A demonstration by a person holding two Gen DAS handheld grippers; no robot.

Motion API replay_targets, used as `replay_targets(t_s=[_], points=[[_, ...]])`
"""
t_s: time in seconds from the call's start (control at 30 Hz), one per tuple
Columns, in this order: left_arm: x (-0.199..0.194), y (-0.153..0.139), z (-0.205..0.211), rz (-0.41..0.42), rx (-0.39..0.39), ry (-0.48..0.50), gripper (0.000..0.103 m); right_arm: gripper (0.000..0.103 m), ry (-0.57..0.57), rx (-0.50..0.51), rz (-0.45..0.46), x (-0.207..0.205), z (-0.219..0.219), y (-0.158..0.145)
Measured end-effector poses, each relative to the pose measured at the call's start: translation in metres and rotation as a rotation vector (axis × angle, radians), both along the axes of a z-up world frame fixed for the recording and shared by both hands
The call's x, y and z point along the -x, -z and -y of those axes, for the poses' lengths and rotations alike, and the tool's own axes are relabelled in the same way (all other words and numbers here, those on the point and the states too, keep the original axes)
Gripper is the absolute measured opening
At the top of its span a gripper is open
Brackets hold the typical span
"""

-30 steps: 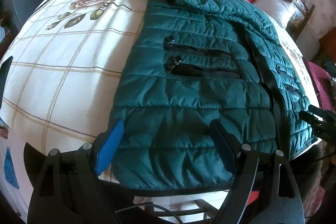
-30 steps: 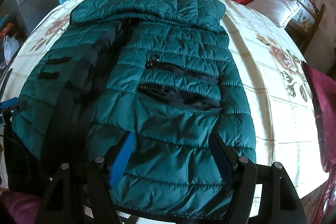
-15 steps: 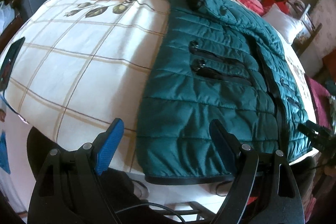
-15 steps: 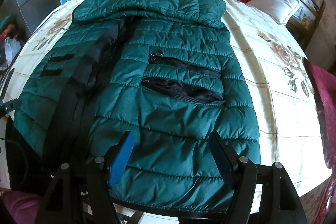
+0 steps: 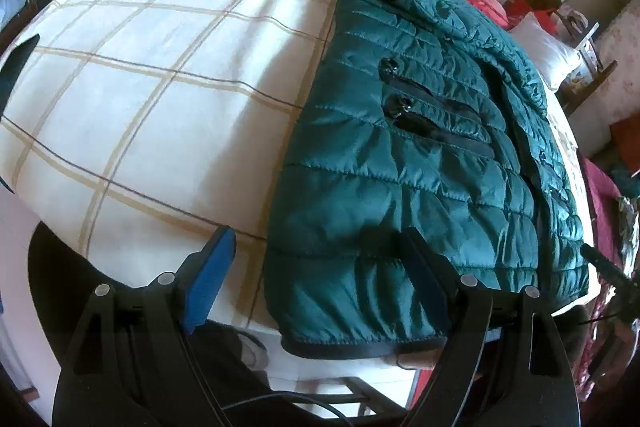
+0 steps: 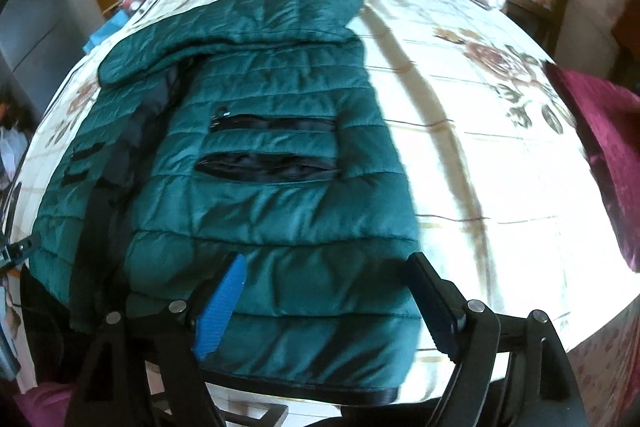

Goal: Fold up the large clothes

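jacket (image 5: 400, 195) flat on bed (image 5: 160, 107) | left gripper (image 5: 320, 275) wide apart, empty | right gripper (image 6: 328, 291) opening — nothing gripped

Teal quilted jacket (image 5: 400, 195) with black zips lies on a cream bedspread (image 5: 152, 99) with tan checks and roses.

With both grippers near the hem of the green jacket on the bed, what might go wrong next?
1. The jacket hem hangs over the bed edge, so a pull could slide it off.
2. Neither gripper holds fabric: the left gripper is open, half beside the hem; the right gripper is opening. A shallow pinch may slip on the shiny quilting.
3. The open pocket could snag a finger.
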State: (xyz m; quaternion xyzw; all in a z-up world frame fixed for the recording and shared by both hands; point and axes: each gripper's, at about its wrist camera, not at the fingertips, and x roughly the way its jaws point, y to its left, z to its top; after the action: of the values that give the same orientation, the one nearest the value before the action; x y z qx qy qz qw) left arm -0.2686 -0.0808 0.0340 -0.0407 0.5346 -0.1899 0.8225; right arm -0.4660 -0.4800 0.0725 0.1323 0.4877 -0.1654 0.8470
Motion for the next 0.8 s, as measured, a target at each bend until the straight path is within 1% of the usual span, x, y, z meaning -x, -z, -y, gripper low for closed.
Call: replay_targets(t_s=[0.1, 0.2, 0.3, 0.53, 0.7, 0.8], points=[[-0.003, 0.000, -0.003, 0.004, 0.000, -0.010, 0.084, 0.083, 0.024, -0.019, -0.006, 0.003, 0.011, 0.003], [-0.007, 0.006, -0.005, -0.033, 0.000, -0.009, 0.084, 0.083, 0.039, -0.048, -0.018, 0.005, 0.019, 0.009], [-0.009, 0.007, -0.004, -0.040, 0.004, -0.007, 0.084, 0.083, 0.051, -0.090, -0.016, 0.006, 0.026, 0.014], [-0.009, 0.009, 0.002, -0.029, -0.018, 0.010, 0.084, 0.083, 0.028, -0.145, -0.017, 0.003, 0.028, 0.022], [-0.013, 0.009, 0.005, -0.031, -0.014, 0.015, 0.084, 0.084, 0.010, -0.195, 0.000, 0.001, 0.031, 0.028], [-0.013, 0.009, 0.010, -0.034, -0.010, 0.029, 0.086, 0.084, 0.002, -0.237, 0.000, -0.002, 0.031, 0.033]])
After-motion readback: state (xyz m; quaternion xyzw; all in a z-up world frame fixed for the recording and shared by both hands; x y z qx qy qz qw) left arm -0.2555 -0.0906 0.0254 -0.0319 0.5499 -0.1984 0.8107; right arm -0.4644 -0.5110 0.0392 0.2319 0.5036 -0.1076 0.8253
